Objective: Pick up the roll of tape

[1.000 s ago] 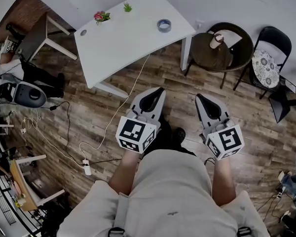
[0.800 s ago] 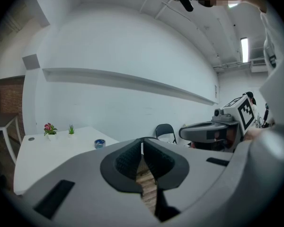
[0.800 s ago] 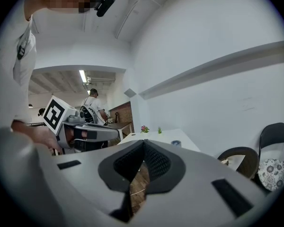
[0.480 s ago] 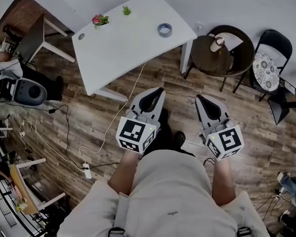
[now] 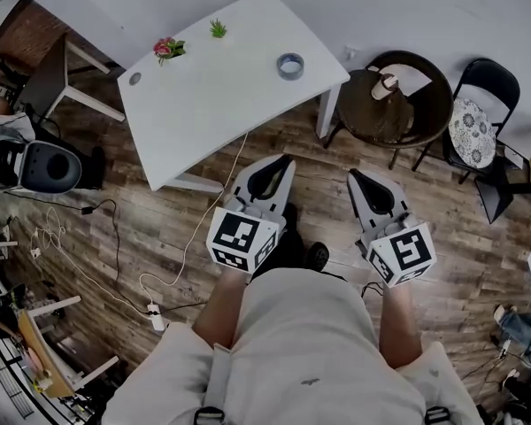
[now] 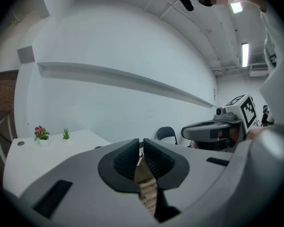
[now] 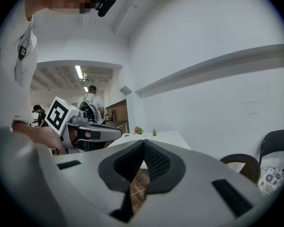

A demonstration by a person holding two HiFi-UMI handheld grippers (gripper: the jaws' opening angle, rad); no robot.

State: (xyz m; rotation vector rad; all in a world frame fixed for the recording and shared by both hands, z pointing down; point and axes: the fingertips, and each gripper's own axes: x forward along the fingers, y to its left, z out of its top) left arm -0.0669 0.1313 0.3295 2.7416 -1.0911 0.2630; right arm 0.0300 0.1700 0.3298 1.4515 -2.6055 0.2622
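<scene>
- A roll of tape (image 5: 290,65), a flat grey-blue ring with an open centre, is seen lying flat on the white table (image 5: 221,104), near its far right corner and well apart from both grippers.
- The tabletop is shown as smooth, matte and rectangular, set at an angle over a floor of dark, grainy wood planks (image 5: 159,202).
- Two small potted plants are lined up along the far edge: a pink-flowered one (image 5: 165,49) in a tiny white pot and a spiky green sprig (image 5: 218,29) beside it. A round dark disc (image 5: 134,79) is set into the top near the left corner.
- The left gripper (image 5: 288,159), moulded in grey plastic with black ribbed pads, is held low over the floor short of the table. Its jaws are closed to a hairline slit and nothing is gripped between them.
- The right gripper (image 5: 352,173) is carried alongside, level with the left. Its ribbed pads meet at the tips and nothing is clamped.
- Each gripper is topped with a white cube printed with black square markers.
- A round dark bowl-shaped chair (image 5: 425,104) is pictured just right of the table. In its seat are a white sheet and what appears to be a paper cup (image 5: 385,84), though it is too small to be sure.
- A black folding chair (image 5: 500,73) with a round patterned cushion (image 5: 472,122) stands farther right.
- A thin white cable (image 5: 195,228) is trailed from under the table across the planks.
</scene>
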